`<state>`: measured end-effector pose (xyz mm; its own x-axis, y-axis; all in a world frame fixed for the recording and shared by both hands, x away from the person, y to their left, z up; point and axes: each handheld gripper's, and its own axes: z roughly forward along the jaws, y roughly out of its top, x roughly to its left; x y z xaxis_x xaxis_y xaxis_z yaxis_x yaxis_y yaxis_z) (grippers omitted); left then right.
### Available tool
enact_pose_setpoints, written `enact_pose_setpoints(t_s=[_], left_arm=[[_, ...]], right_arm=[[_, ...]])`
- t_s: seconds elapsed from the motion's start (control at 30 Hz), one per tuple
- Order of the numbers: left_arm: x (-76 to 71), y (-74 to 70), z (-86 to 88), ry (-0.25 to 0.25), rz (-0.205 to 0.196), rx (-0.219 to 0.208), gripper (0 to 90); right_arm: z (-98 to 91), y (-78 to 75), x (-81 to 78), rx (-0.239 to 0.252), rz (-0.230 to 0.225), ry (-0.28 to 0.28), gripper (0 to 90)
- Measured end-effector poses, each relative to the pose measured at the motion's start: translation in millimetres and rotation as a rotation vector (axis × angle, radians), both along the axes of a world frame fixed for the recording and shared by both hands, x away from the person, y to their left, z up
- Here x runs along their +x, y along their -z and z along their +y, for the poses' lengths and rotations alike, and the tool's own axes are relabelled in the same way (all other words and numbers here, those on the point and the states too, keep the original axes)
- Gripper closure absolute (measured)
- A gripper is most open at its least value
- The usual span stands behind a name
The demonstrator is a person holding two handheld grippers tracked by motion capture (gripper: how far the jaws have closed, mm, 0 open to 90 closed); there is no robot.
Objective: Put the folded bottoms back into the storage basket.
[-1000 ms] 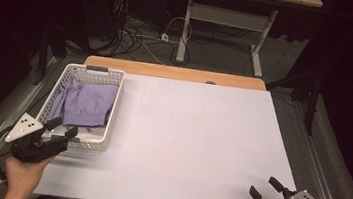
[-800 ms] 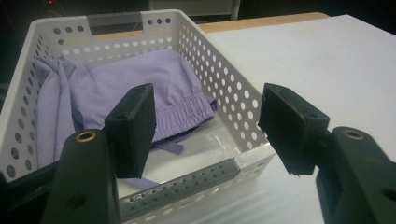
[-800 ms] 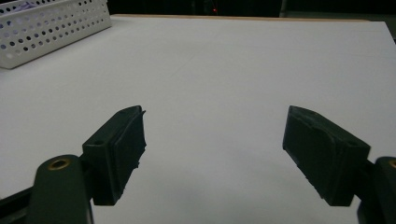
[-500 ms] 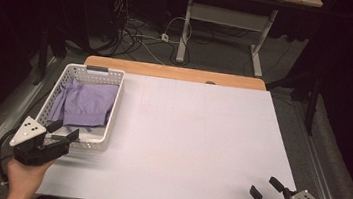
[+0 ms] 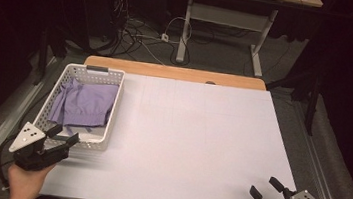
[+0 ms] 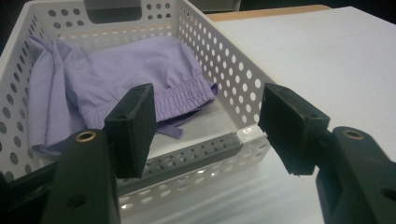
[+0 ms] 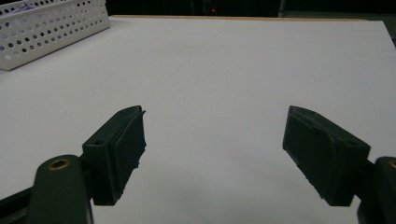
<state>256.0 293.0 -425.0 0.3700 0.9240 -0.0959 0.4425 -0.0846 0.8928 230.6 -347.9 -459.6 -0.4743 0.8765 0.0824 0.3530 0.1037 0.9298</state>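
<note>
The high view looks forward and down from above the near edge of the white-covered table (image 5: 199,147). The left gripper view sits low and close at the near left corner, facing the white perforated plastic basket (image 6: 233,84) with lilac cloth (image 6: 116,79). The right gripper view, low at the near right corner, looks across the sheet toward that basket (image 7: 51,28), which all three views share.

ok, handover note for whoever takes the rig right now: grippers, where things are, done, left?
Left gripper: open, nothing held, at the near end of the white basket, jaws over its near rim.
Right gripper: open, nothing held, near the front right corner of the table.
Purple garment: bunched inside the basket, elastic waistband toward the near end.
Done: nothing grasped, garment not lifted.
Left, likely: reach the left gripper in, grip the garment, bring it onto the table.
</note>
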Motion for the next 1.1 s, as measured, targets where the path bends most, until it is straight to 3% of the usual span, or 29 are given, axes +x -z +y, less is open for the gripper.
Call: enact_pose_setpoints(t_s=[1.1], left_arm=[[-17.4,18.3,6.9,-0.043,-0.016,-0.016,34.9]], right_arm=[[0.7,-0.2,-0.4,-0.005,-0.001,-0.003,22.2]])
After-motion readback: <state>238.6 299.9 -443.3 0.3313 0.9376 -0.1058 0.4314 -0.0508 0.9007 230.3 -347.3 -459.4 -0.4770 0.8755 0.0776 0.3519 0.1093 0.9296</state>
